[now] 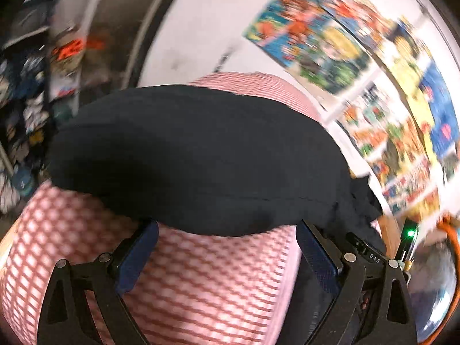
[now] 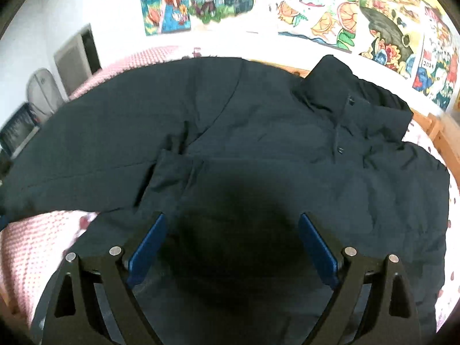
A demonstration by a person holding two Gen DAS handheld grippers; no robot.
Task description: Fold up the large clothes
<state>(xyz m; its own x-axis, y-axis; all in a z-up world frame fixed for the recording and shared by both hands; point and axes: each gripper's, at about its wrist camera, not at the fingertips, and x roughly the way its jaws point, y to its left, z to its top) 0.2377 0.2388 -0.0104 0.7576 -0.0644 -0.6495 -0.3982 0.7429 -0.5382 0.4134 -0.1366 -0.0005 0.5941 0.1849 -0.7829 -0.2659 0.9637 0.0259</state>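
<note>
A large black jacket (image 2: 258, 132) lies spread on a bed with a pink checked cover (image 2: 31, 247), its collar and hood (image 2: 345, 86) at the upper right and one sleeve (image 2: 178, 178) folded across the body. My right gripper (image 2: 233, 224) is open just above the jacket's body, with nothing between its blue pads (image 2: 146, 247). In the blurred left wrist view, the jacket's edge (image 1: 195, 155) lies across the pink cover (image 1: 201, 287). My left gripper (image 1: 227, 230) is open at that edge and holds nothing.
Colourful posters (image 2: 330, 8) cover the white wall behind the bed. A wooden bed frame (image 2: 442, 135) shows at the right. A cluttered shelf area (image 1: 28, 100) and a doorway (image 1: 126, 23) lie to the left. A device with a green light (image 1: 411, 233) is at the right.
</note>
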